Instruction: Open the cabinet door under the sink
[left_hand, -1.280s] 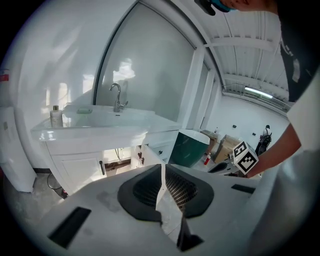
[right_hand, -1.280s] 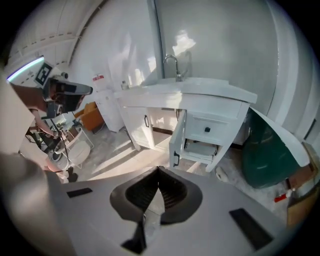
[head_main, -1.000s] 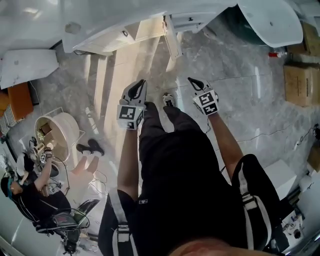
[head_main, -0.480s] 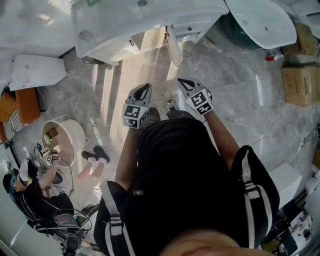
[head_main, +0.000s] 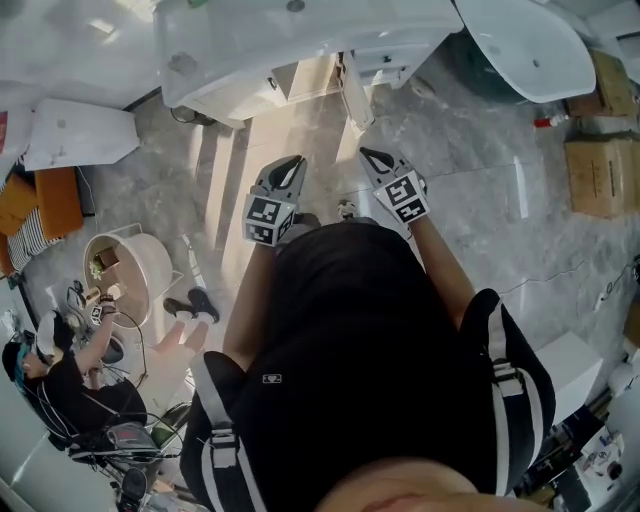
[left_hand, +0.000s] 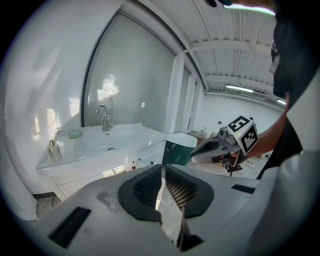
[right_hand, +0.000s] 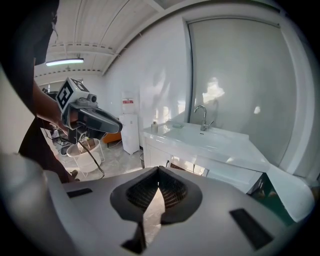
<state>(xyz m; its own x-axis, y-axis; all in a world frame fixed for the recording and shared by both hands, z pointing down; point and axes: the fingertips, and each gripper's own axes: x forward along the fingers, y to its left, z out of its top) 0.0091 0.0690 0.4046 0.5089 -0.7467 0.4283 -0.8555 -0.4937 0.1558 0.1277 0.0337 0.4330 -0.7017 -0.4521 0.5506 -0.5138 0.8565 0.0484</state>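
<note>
Both grippers are up in front of the body, well short of the vanity. The left gripper (head_main: 288, 168) is clenched on nothing, pads meeting at the tips, and the right gripper (head_main: 372, 158) is pinched together the same way, empty too. At the far side the sink (head_main: 250, 45) runs across, and under it is the cabinet door (head_main: 351, 92). One white leaf looks to stand out from the front, edge-on, with warm light beside it, so it may be partly swung already; hard to be sure.

To do this well, I'd say step in close and spread the right gripper's jaws before reaching. Then catch the leaf's free edge or handle and pull along its arc rather than straight back, feet clear of the swing.

The head view gives only the floor plan, with the cabinet front foreshortened. The right gripper view shows that front face-on, with a small dark mark, likely a handle (right_hand: 169, 161), and a brown gap beside it. The left gripper view adds the faucet (left_hand: 103, 116) and a small bottle (left_hand: 52, 149) on the counter, which the head view doesn't resolve
</note>
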